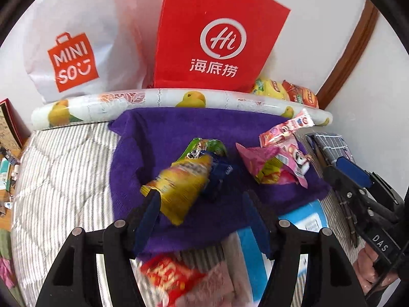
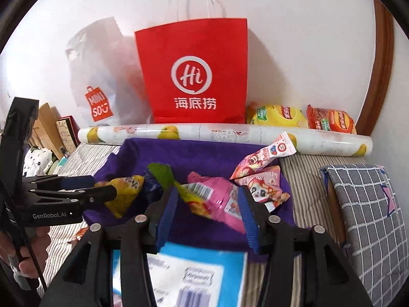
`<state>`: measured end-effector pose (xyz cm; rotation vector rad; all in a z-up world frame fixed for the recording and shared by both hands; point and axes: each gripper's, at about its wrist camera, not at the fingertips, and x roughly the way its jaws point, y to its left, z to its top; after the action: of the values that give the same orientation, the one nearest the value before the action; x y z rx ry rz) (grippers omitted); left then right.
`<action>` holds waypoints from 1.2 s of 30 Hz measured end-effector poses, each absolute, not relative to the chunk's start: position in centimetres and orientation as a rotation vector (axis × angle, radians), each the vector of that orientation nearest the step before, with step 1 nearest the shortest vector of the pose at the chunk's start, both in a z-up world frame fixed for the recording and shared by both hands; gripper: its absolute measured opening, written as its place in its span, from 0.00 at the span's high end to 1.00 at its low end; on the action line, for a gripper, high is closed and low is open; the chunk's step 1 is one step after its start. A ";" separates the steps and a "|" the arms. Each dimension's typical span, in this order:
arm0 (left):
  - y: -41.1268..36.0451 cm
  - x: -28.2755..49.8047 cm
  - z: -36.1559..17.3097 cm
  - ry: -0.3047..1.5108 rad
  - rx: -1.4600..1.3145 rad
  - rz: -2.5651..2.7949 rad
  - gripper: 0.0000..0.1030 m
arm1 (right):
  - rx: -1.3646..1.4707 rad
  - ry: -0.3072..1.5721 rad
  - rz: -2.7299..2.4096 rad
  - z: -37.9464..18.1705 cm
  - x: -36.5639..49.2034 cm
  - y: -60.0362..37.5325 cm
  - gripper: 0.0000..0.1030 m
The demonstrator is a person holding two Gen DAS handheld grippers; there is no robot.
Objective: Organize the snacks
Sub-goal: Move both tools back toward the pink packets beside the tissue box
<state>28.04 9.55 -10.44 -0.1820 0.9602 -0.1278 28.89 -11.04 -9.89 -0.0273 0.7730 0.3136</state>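
Sorting by color, we keep the snacks gathered on the purple towel on the bed: our left gripper hovers with fingers wide around the yellow packet, while our right gripper straddles the pink packet, fingers wide, neither gripping.

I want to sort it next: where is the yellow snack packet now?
In both views, the yellow snack packet lies on the purple cloth, beside the left gripper, left of the pink packets.
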 end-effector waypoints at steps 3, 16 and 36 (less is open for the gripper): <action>9.7 26.4 -9.4 0.943 -0.168 -0.121 0.37 | -0.034 0.776 0.306 -9.5 27.4 -10.5 0.51; 11.6 20.2 -9.2 0.953 -0.201 -0.118 0.37 | 0.024 0.825 0.375 -8.5 19.3 -9.6 0.51; 15.6 16.2 -13.2 1.003 -0.256 -0.060 0.37 | -0.127 0.903 0.518 -15.7 13.4 -2.5 0.51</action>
<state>16.20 15.60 -13.25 -0.2559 1.0034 -0.0605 13.38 -2.53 -15.70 -0.1265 0.9034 0.5183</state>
